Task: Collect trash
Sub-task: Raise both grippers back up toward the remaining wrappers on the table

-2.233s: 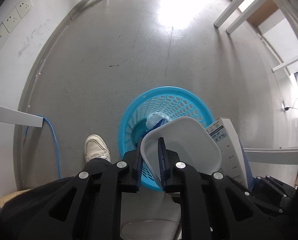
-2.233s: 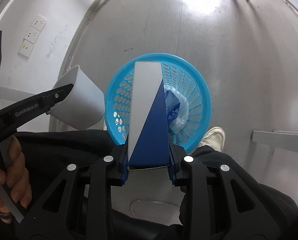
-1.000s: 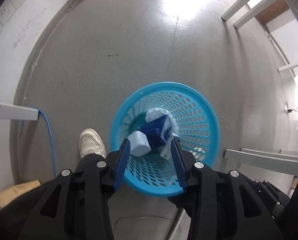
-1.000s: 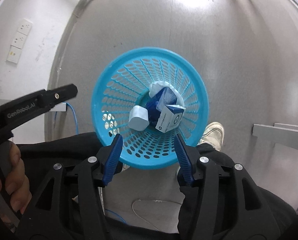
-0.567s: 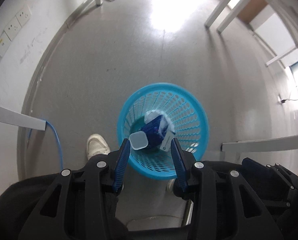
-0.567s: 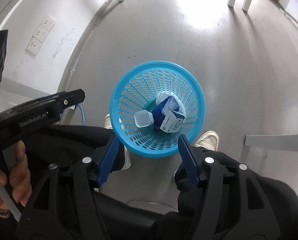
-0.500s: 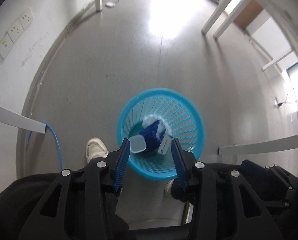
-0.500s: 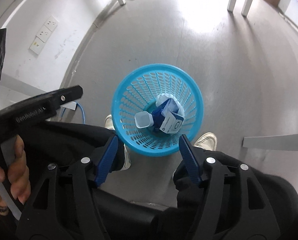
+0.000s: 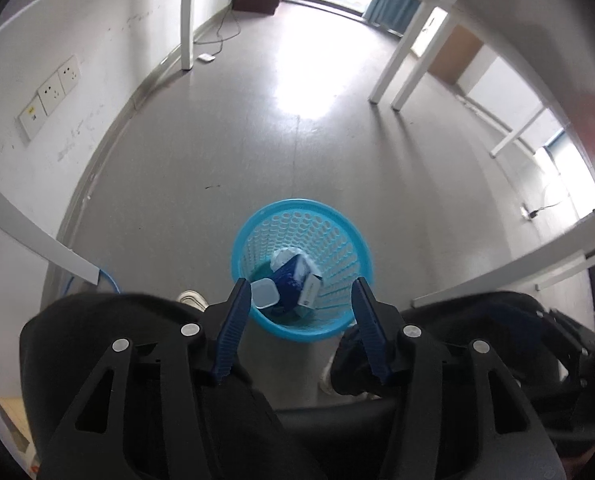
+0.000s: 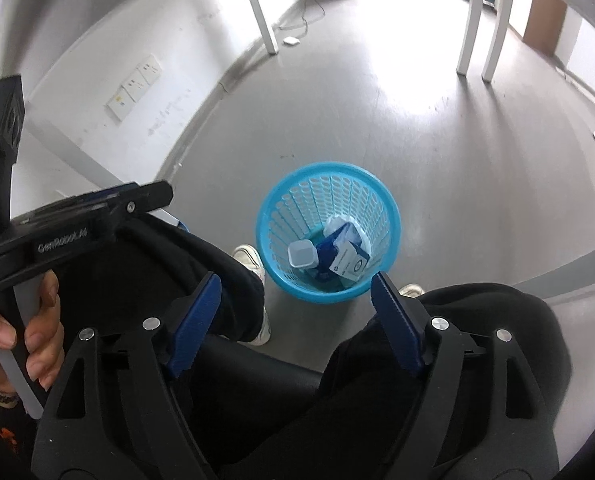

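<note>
A blue perforated trash basket (image 9: 339, 236) stands on the grey floor; it also shows in the right wrist view (image 10: 373, 196). Inside lie a white plastic cup (image 9: 263, 293) (image 10: 302, 253), a blue-and-white carton (image 9: 309, 292) (image 10: 349, 266) and crumpled white plastic with a blue wrapper (image 9: 289, 270). My left gripper (image 9: 302, 312) is open and empty, high above the basket. My right gripper (image 10: 297, 304) is open and empty, also high above it. The left gripper's body (image 10: 69, 220) shows at the left of the right wrist view.
The person's black-trousered legs (image 10: 437, 360) and white shoes (image 10: 247, 258) stand on either side of the basket. White table legs (image 9: 401, 72) stand far off. A wall with sockets (image 9: 49, 94) is on the left, with a blue cable (image 9: 109, 280) below.
Both grippers let go: the cup and the carton dropped into the basket. Both grippers then rose well above it and stayed open.
</note>
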A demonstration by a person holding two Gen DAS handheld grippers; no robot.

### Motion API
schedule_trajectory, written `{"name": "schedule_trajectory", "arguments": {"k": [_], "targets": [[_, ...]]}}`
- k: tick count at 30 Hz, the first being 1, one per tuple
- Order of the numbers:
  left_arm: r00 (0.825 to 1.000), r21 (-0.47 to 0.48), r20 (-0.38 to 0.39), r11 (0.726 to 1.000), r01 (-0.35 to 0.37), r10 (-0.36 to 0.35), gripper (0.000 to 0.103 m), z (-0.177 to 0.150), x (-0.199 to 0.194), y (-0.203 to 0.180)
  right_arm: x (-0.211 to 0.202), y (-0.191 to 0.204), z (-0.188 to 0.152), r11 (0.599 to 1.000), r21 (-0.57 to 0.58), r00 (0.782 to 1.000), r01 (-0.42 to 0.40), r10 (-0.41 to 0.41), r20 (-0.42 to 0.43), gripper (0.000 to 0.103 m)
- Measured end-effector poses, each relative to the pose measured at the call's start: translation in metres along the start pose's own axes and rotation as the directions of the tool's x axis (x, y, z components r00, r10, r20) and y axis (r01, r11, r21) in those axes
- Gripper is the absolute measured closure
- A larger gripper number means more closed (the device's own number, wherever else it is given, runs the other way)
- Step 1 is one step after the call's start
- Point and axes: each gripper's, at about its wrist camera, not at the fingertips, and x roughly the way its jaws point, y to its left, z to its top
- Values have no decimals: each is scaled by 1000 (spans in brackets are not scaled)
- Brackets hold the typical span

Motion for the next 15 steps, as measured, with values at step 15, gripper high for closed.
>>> {"name": "schedule_trajectory", "arguments": {"k": [15], "targets": [[956,143,291,990,-12,-30,11,-12,-127,-17,-123,8,-12,995,-64,960,-73,88,267,14]]}}
